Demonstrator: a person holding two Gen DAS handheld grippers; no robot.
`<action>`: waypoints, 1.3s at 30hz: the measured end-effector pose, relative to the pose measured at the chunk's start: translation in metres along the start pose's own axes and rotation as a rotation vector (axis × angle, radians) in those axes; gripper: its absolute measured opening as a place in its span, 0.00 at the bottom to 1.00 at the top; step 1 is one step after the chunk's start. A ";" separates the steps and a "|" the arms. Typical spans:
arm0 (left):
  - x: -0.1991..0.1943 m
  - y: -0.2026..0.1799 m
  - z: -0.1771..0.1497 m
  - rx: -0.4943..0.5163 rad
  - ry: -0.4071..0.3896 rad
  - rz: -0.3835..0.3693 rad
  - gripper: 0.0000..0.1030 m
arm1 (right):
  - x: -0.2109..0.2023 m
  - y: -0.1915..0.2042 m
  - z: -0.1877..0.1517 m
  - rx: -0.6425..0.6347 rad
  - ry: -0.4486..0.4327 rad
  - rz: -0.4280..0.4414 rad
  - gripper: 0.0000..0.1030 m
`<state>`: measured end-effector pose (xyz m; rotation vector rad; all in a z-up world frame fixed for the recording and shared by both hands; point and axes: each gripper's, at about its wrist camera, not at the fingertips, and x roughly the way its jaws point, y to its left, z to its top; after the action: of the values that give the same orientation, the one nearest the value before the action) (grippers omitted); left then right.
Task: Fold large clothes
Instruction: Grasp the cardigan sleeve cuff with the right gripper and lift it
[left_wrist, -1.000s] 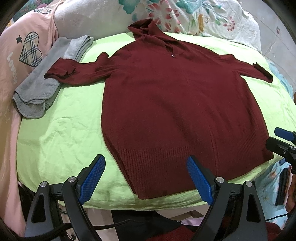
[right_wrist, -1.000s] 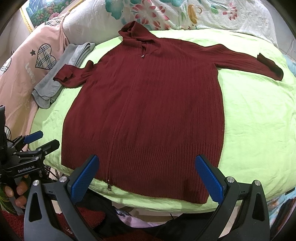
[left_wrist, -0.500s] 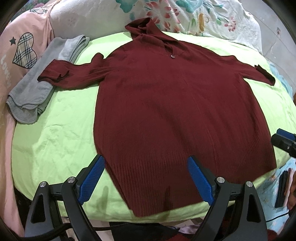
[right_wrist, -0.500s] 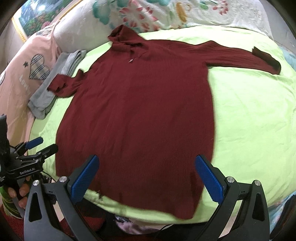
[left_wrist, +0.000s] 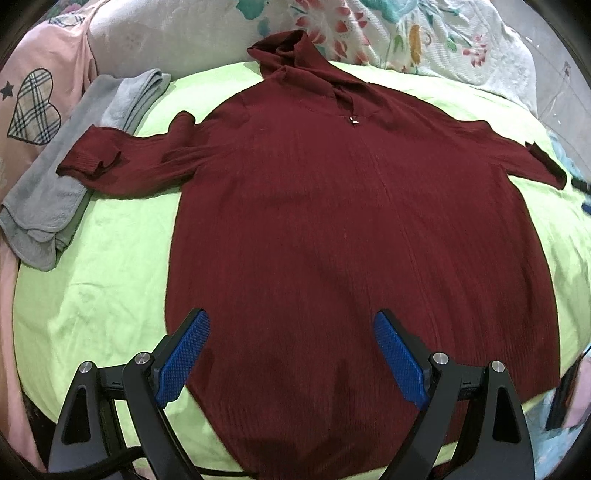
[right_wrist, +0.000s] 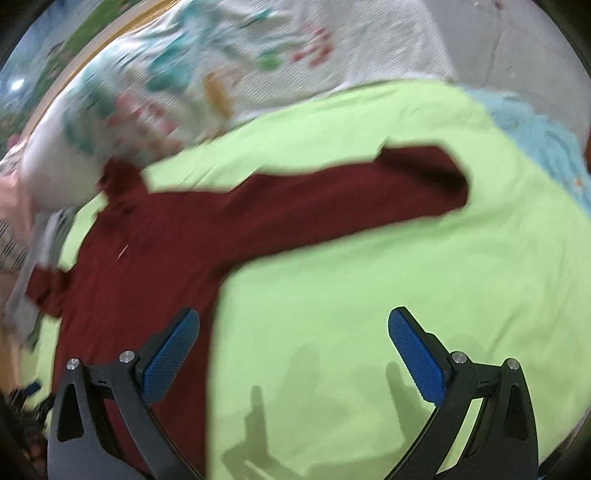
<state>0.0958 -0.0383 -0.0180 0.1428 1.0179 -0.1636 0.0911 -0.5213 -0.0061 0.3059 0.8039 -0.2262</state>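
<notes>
A dark red hooded knit sweater (left_wrist: 351, 240) lies flat, front up, on a lime-green bed sheet (left_wrist: 99, 280), sleeves spread to both sides and hood toward the pillows. My left gripper (left_wrist: 291, 354) hangs open above the sweater's hem, nothing between its blue pads. In the blurred right wrist view the sweater's right sleeve (right_wrist: 332, 206) stretches across the green sheet (right_wrist: 406, 295). My right gripper (right_wrist: 293, 350) is open over the sheet beside the sweater's right edge, its left pad above the fabric.
A folded grey garment (left_wrist: 70, 173) lies under the left cuff at the bed's left side. A pink cloth with a plaid heart (left_wrist: 33, 107) and a floral pillow (left_wrist: 388, 33) line the head end. A light blue cloth (right_wrist: 546, 147) lies at the right edge.
Both grippers have moved forward over the bed. The right one swung right and now looks at the right sleeve and bare sheet. Both stay open.
</notes>
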 end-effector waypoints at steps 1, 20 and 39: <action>0.003 -0.001 0.002 -0.004 0.003 -0.001 0.89 | 0.009 -0.006 0.008 0.007 -0.005 -0.013 0.95; 0.055 -0.026 0.034 0.007 0.064 -0.018 0.89 | 0.146 -0.069 0.114 -0.121 0.134 -0.265 0.07; 0.043 0.028 0.036 -0.110 0.026 -0.116 0.89 | 0.151 0.287 -0.035 0.079 0.210 0.683 0.06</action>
<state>0.1533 -0.0210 -0.0346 -0.0140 1.0588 -0.2109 0.2594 -0.2540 -0.0881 0.6666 0.8536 0.4226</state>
